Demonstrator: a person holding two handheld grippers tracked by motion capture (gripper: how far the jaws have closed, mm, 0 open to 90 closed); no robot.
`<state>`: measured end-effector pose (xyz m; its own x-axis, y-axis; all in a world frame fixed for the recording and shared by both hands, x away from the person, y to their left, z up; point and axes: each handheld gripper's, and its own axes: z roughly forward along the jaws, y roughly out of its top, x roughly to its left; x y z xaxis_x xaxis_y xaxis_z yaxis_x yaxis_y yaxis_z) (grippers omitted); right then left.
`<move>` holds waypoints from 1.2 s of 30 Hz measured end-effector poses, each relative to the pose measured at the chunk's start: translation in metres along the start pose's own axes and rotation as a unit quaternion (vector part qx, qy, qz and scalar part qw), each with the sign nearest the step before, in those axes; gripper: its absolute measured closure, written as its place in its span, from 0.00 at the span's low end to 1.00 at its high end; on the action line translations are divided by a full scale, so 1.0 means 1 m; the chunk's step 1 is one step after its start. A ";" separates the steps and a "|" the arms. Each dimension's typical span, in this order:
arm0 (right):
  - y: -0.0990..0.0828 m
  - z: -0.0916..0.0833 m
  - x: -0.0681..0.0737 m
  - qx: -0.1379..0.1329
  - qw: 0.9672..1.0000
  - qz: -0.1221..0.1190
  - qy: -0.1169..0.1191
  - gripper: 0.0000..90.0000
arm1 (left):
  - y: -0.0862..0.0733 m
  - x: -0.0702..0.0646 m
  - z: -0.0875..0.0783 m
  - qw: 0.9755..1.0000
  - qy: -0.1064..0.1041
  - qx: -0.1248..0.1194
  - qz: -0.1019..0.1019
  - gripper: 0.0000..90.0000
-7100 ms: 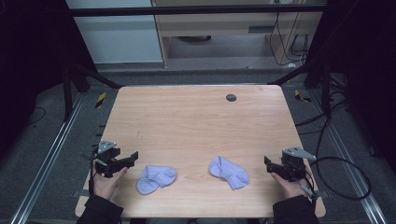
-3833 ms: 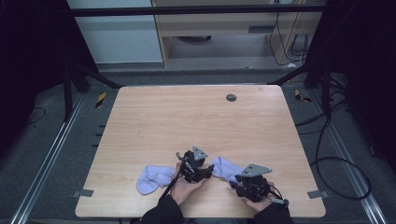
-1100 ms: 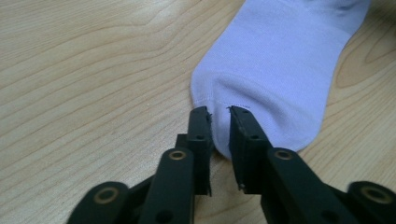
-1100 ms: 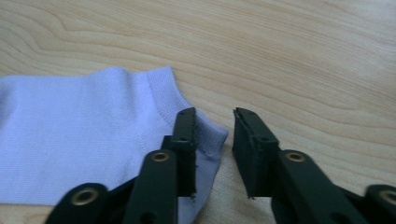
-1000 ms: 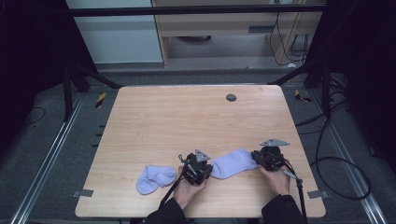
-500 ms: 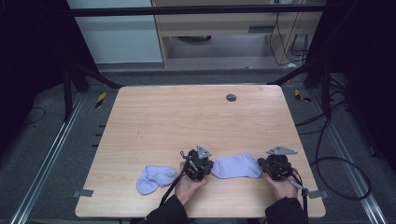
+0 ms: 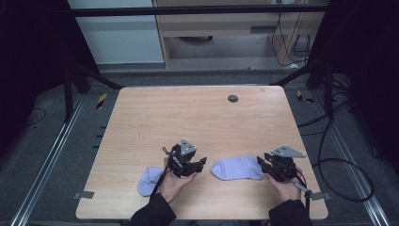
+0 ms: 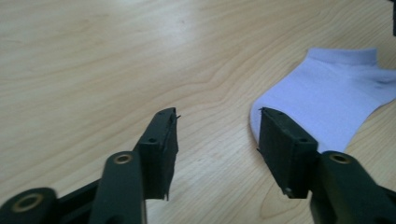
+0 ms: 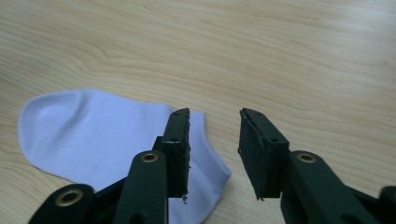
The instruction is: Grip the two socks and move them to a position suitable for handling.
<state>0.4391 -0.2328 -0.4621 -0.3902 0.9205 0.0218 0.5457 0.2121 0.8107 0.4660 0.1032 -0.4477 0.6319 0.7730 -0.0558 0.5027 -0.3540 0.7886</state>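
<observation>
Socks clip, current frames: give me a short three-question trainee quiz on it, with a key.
1. True or false: the flattened sock lies between the left gripper and the right gripper.
2. How do the right gripper's jaws stand in the right gripper view? A) clamped on the cuff B) apart, with only bare table between them C) shut
3. Fill in: the other sock lies partly hidden beside the person's ____ hand.

Key:
1. True; it lies flat on the table with nothing gripping it.
2. B; both grippers' jaws have just been opening, with nothing between them.
3. left
</observation>
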 end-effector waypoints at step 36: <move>0.058 0.039 0.139 -0.012 0.985 -0.092 0.144 0.42 | -0.098 0.112 -0.117 0.991 0.103 0.006 -0.080 0.40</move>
<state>0.4449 -0.0800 -0.4350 -0.6773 0.7348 0.0354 0.4293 0.3557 0.8302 0.4186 0.2864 -0.4597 0.4099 0.9106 -0.0525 0.5950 -0.2233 0.7721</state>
